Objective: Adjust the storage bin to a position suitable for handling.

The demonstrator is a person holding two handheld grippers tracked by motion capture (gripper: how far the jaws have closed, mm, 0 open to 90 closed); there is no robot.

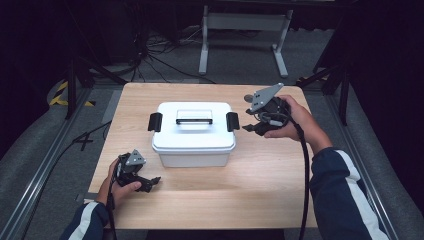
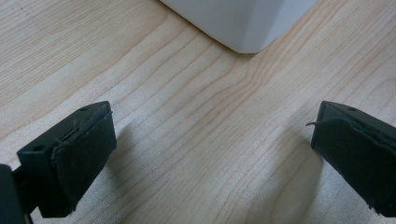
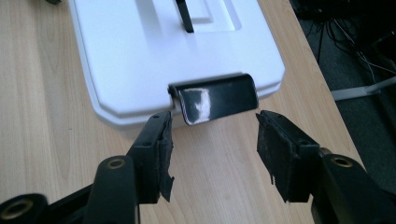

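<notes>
A white lidded box (image 1: 194, 134) with a black clasp at each end sits mid-table, and the right gripper (image 3: 212, 154), jaws spread and holding nothing, points at the right-end clasp (image 3: 215, 99), which lies just ahead of its fingertips and apart from them, with bare wood beneath. The left gripper (image 2: 210, 154) rests low at the table's near left, jaws wide apart and empty, the box's corner (image 2: 243, 23) ahead of it across open wood. Beyond the right gripper's outer side the table edge (image 3: 322, 79) drops to a floor with cables (image 1: 150, 55).
</notes>
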